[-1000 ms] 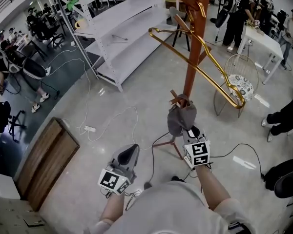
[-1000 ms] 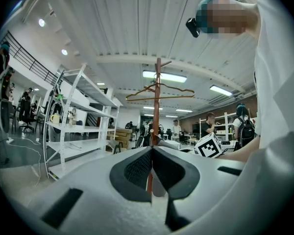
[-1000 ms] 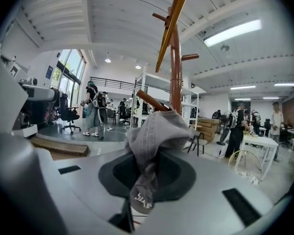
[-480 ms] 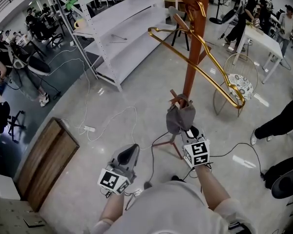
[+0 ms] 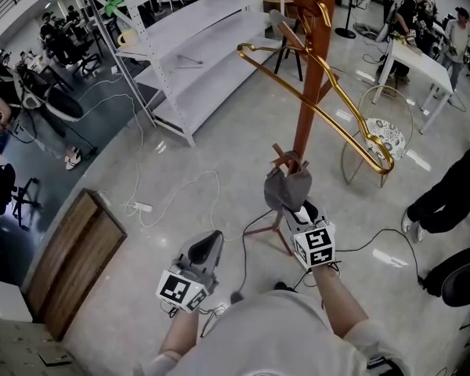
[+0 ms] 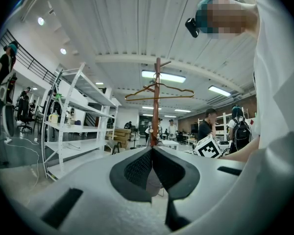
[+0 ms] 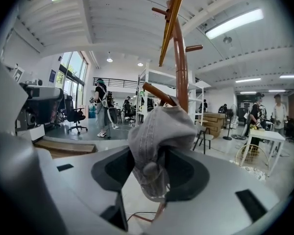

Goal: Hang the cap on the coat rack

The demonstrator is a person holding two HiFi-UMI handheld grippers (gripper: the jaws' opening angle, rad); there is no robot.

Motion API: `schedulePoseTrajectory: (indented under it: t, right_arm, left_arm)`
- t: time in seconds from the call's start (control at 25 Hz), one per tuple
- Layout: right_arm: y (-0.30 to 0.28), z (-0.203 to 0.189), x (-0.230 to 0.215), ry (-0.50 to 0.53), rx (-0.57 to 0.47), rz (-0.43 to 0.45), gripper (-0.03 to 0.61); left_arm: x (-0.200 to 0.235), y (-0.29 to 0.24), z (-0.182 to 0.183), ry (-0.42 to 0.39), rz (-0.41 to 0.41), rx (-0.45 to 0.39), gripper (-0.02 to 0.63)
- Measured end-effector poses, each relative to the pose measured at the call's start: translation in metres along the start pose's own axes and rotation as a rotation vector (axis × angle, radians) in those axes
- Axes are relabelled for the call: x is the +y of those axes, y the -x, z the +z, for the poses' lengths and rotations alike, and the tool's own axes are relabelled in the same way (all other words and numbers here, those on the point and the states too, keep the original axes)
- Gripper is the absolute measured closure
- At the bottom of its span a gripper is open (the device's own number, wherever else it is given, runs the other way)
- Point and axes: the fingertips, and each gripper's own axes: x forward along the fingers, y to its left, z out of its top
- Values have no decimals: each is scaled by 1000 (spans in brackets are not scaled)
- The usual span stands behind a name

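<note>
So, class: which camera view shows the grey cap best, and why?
The right gripper view: the grey cap fills the middle, draped over a peg of the coat rack. The head view shows it small, from above, on the rack. The left gripper view shows no clear cap.

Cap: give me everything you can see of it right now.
The cap is grey, soft fabric with stitched seams and a round button on its crown. It hangs crumpled over a low peg of the brown wooden coat rack, drooping below the peg. It sits between the fingers of the right gripper, which have just been opening. Gaps show on both sides, so they do not seem to press it. Nothing else appears to touch it.
</note>
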Motion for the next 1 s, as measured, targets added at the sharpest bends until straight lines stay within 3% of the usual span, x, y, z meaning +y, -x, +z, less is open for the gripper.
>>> schedulePoseTrajectory:
  t: [0.16, 0.4, 0.76, 1.0]
  right_arm:
    - [0, 0, 4, -21, -6, 18, 348]
    - [4, -2, -3, -33, -15, -35, 310]
    - [13, -6, -19, -25, -10, -105, 299]
    - [13, -7, -24, -21, -16, -105, 299]
  left_arm:
    - [0, 1, 0, -1, -2, 1, 604]
    - [-2, 0, 0, 0, -5, -2, 604]
    - [-5, -2, -2, 0, -14, 1, 604]
    - [-7, -8, -5, -1, -25, -1, 604]
